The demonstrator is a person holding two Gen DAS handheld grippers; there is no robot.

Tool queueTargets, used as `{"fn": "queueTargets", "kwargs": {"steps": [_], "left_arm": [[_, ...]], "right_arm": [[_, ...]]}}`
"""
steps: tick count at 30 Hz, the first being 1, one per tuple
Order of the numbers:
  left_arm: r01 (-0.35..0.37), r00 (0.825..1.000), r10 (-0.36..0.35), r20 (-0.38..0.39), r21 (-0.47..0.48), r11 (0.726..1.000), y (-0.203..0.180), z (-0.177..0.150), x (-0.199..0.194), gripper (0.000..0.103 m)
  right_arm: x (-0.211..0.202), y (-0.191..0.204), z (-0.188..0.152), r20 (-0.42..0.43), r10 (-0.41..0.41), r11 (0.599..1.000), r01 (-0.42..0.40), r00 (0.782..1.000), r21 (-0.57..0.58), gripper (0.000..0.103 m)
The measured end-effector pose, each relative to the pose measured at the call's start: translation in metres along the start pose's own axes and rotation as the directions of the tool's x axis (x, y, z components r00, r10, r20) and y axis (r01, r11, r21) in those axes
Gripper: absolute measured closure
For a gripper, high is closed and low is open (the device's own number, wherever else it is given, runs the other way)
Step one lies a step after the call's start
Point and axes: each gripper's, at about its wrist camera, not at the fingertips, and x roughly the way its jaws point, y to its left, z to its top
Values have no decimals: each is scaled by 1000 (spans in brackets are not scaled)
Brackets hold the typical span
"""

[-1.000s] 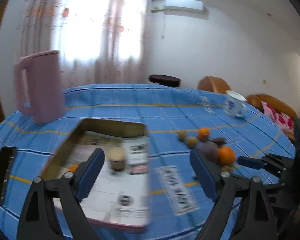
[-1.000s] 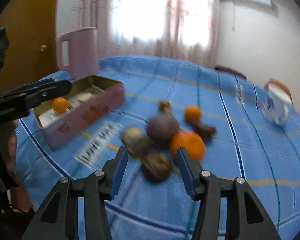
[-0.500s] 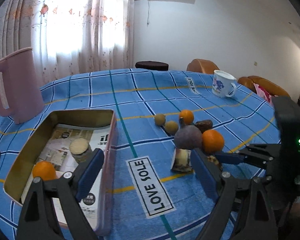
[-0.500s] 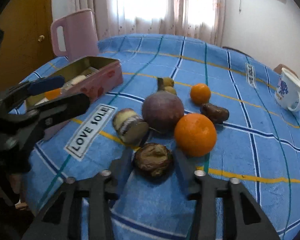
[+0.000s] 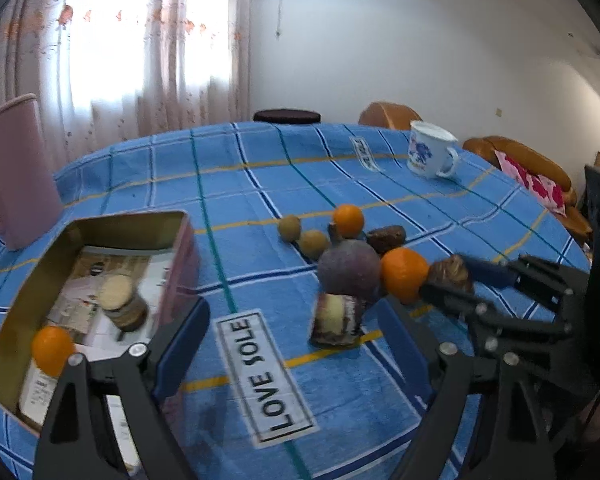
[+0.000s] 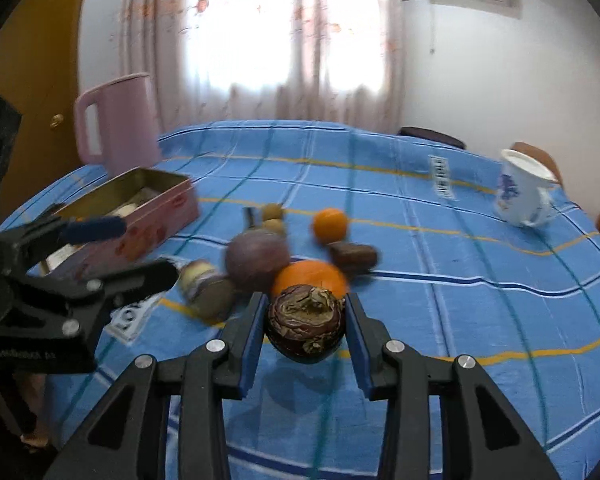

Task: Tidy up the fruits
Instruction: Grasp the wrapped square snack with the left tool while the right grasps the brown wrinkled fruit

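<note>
Two right fingers (image 6: 256, 334) clamp a wrinkled brown fruit (image 6: 305, 323), orange (image 6: 309, 274) just behind; left fingers (image 5: 184, 344) spread wide.

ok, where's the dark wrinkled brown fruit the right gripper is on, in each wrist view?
Left wrist: dark wrinkled brown fruit right of centre, between the right gripper fingers, beside the large orange.
Right wrist: same fruit lower centre, clamped in the gripper, off the cloth.
Shared landmark: white mug with blue print.
</note>
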Motion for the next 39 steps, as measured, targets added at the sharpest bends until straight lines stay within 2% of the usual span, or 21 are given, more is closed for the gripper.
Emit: {"fn": "queueTargets", "kwargs": {"steps": [3,5,7,13,16,19,20,27,39], "left_arm": [[20,999,-20,-39,10,1000,-7,2,11,30],[45,996,-44,-75,12,999,-11,4,20,45],[69,992,-69,-106,4,998,-13,4,26,51],[94,975,-96,-199,-20,995,-16,0,45,51],[98,975,-102,-199,-27,995,-15,0,44,51],[119,974,-126,-187,-48,992,-11,-1,42,68],[122,976,-130,-178,-53,991,-10,-1,40,69],[118,988,-123,-97,-51,992,-8,-3,23,71],[82,997,-82,1,-25,996,-11,-1,7,72]], "right_arm": [[1,-10,-1,7,-22,999,22,1000,23,63],[-1,-11,-1,21,-16,999,16,1000,30,63],[-3,-10,-2,27,-17,999,16,999,28,63],[-5,-15,-5,43,8,999,-10,999,51,63],[-6,-13,-5,46,6,999,-8,999,41,63],[-6,-14,-5,53,9,999,-12,999,46,63],[-8,-13,-5,62,12,999,-14,998,42,63],[-12,-11,-7,92,8,999,-11,996,30,63],[-22,-6,-10,158,10,1000,-11,987,1,63]]}}
